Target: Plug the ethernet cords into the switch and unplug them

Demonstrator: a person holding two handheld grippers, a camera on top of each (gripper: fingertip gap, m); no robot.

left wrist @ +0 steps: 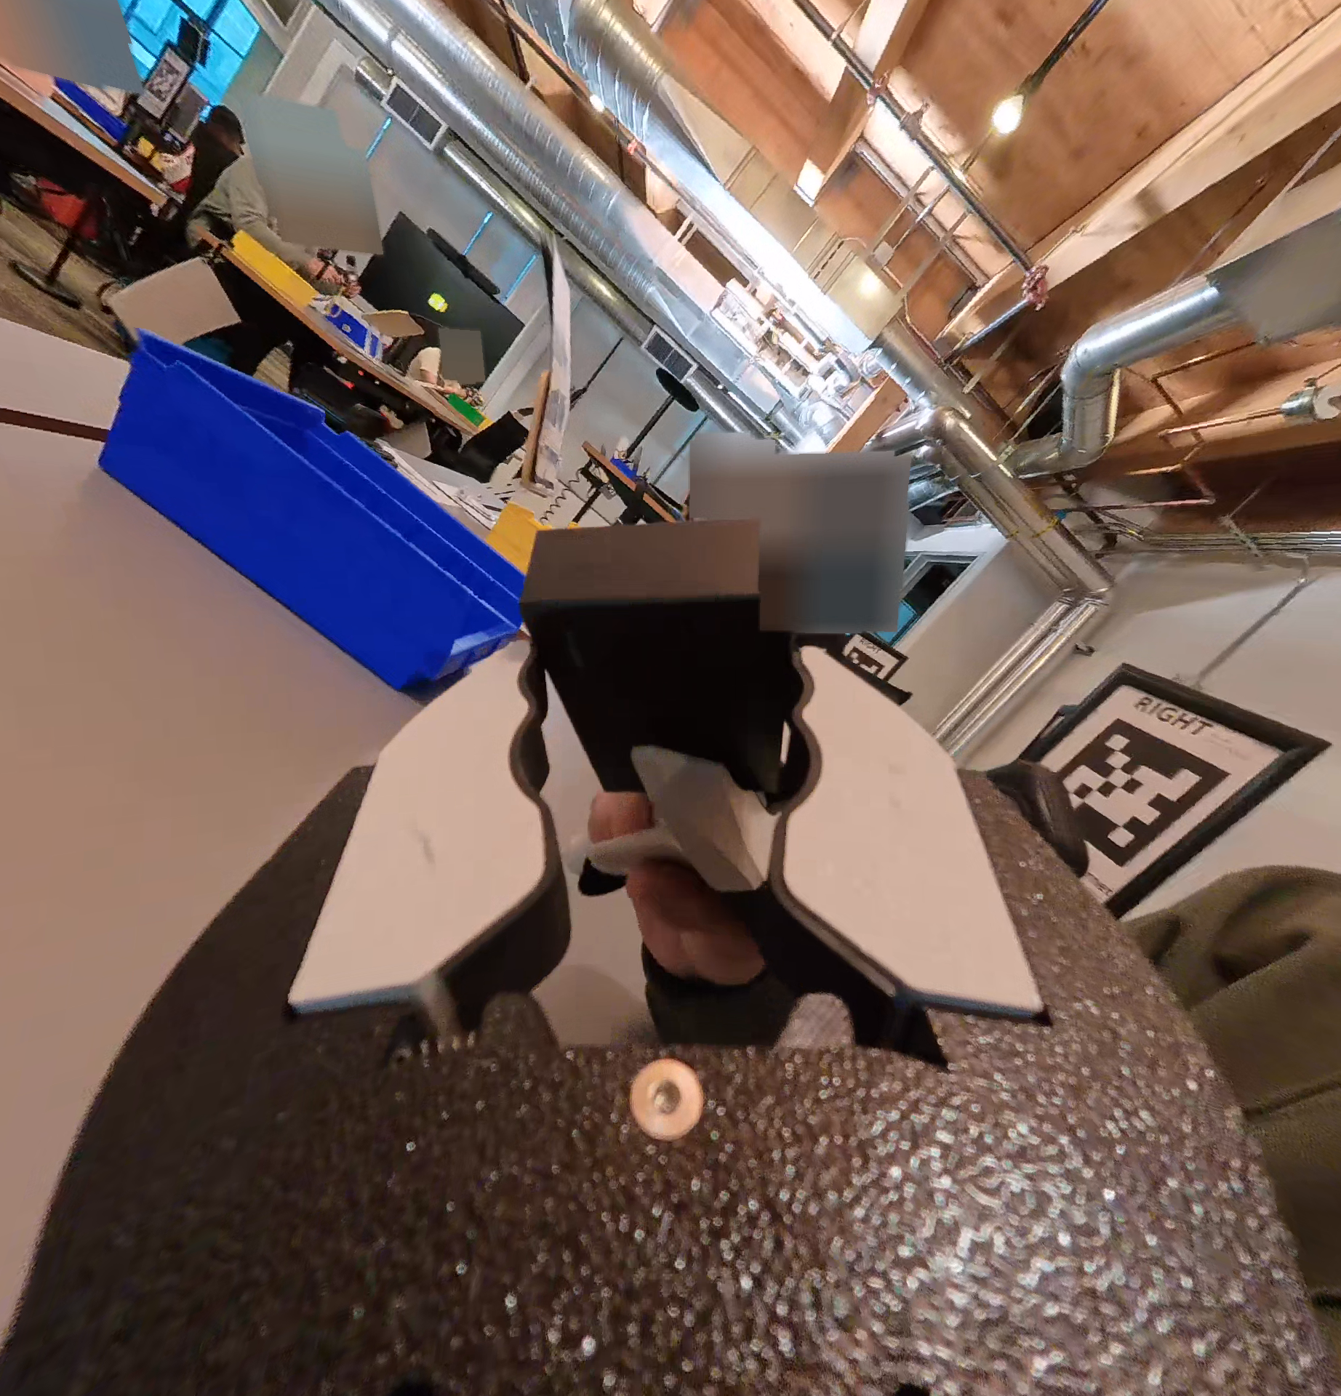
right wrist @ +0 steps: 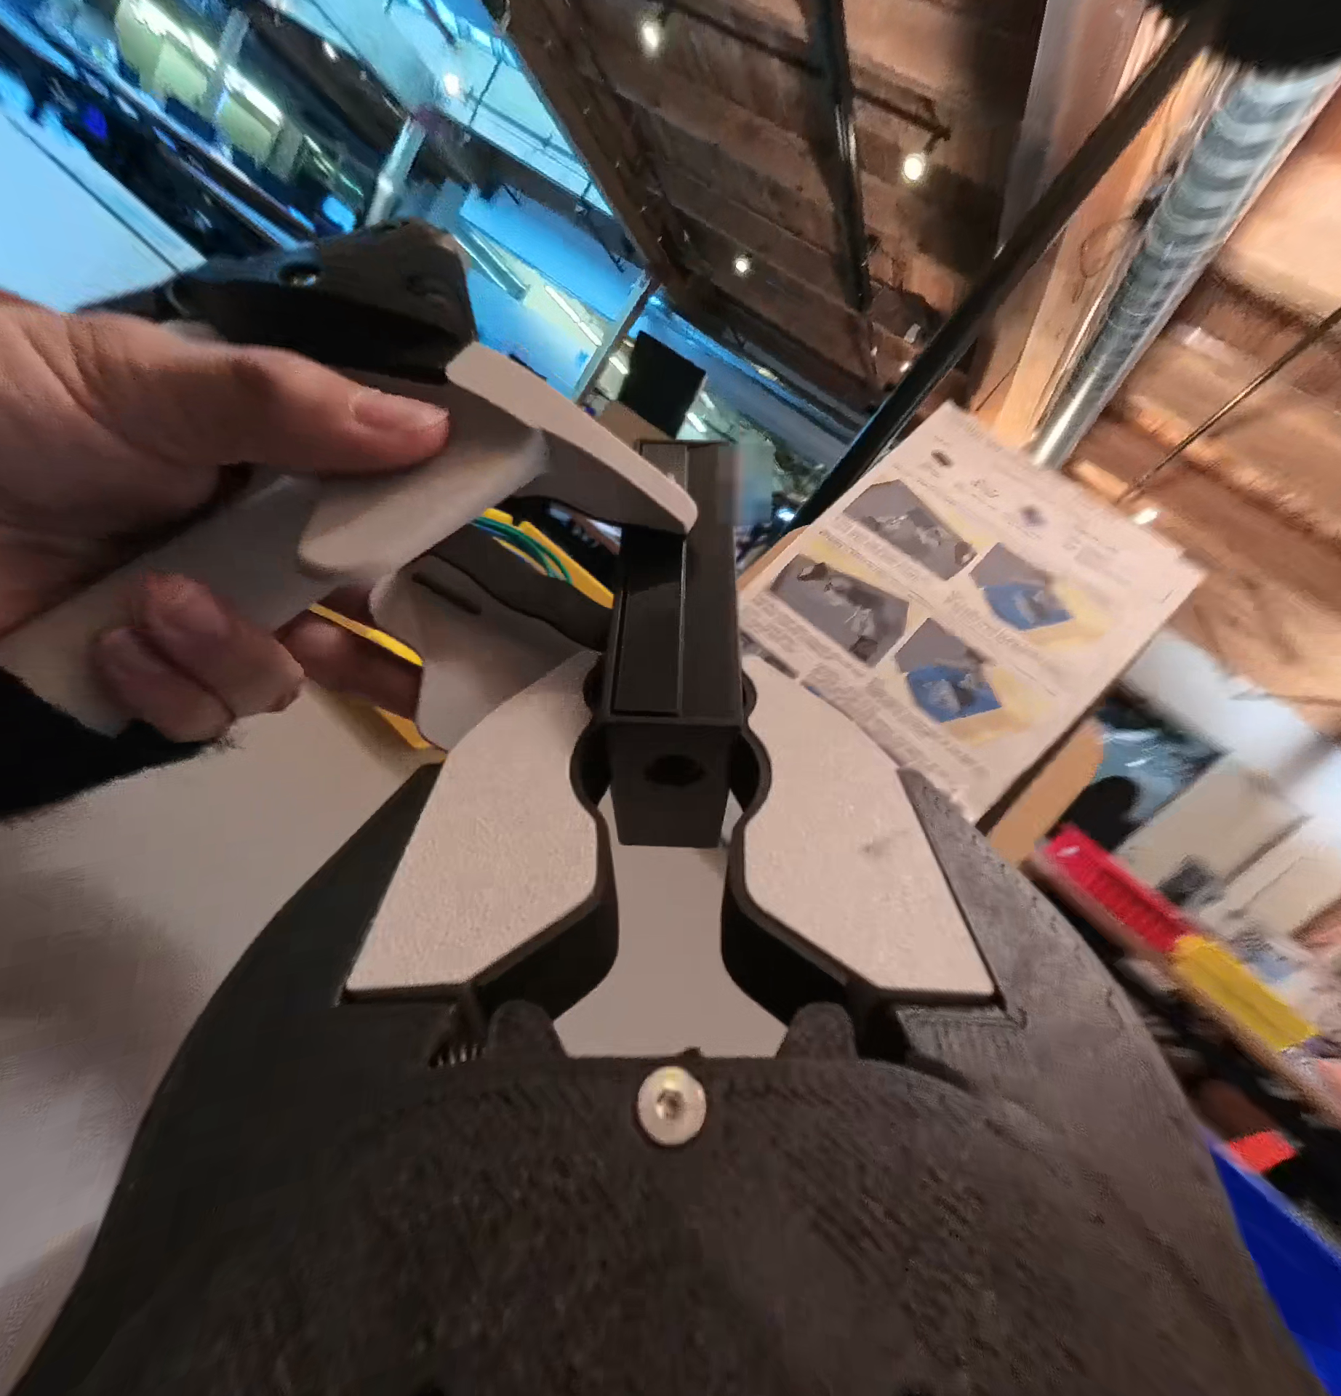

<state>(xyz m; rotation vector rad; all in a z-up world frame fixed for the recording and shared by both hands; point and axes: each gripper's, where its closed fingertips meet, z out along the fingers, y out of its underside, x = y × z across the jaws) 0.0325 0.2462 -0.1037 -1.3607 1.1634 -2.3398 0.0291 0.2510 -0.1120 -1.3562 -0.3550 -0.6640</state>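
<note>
The switch (left wrist: pixel 645 642) is a flat black box, and both grippers hold it over the white table (left wrist: pixel 123 755). My left gripper (left wrist: pixel 664 718) is shut on one end of it. My right gripper (right wrist: pixel 671 770) is shut on the other end, and the switch (right wrist: pixel 675 604) shows edge-on there. In the right wrist view the left gripper's white fingers (right wrist: pixel 577 461) clamp the switch, with a hand (right wrist: pixel 161 453) on the handle. Yellow and green cords (right wrist: pixel 554 555) lie behind it, and I cannot tell if they are plugged in. The right gripper's white finger (left wrist: pixel 698 823) shows under the switch.
A blue bin (left wrist: pixel 297 514) stands on the table at the left. A sheet with pictures (right wrist: pixel 954 589) leans at the right. A framed black-and-white marker (left wrist: pixel 1151 786) and an olive sleeve (left wrist: pixel 1257 1020) are at the right. People sit at far desks.
</note>
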